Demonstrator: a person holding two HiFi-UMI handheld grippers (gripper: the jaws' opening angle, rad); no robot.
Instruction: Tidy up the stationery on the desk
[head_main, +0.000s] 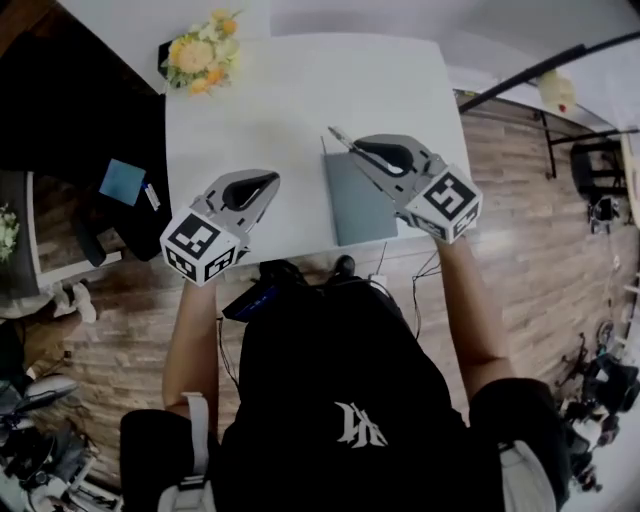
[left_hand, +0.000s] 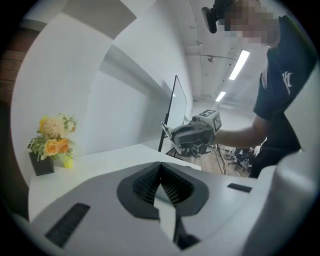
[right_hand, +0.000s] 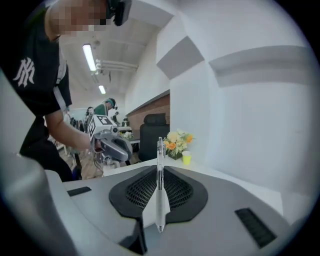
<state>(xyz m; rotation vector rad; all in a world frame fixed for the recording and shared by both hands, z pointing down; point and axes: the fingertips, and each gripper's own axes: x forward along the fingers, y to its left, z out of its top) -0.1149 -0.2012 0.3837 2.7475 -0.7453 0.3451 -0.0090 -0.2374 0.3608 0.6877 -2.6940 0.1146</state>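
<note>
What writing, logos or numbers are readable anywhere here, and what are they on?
"NY", likely, white interlocked monogram: person's black shirt.
Cubes on left hand-held gripper and right hand-held gripper: square code patterns, no letters.
Pen: any print too small to read.

My desk (head_main: 300, 90) glares nearly blown-out white under the ceiling strip lights (left_hand: 239, 65), while the floor (head_main: 110, 295) off its left edge lies dim. Both gripper views bulge like fisheyes and go black at the corners; the near foreground in them looks soft.
</note>
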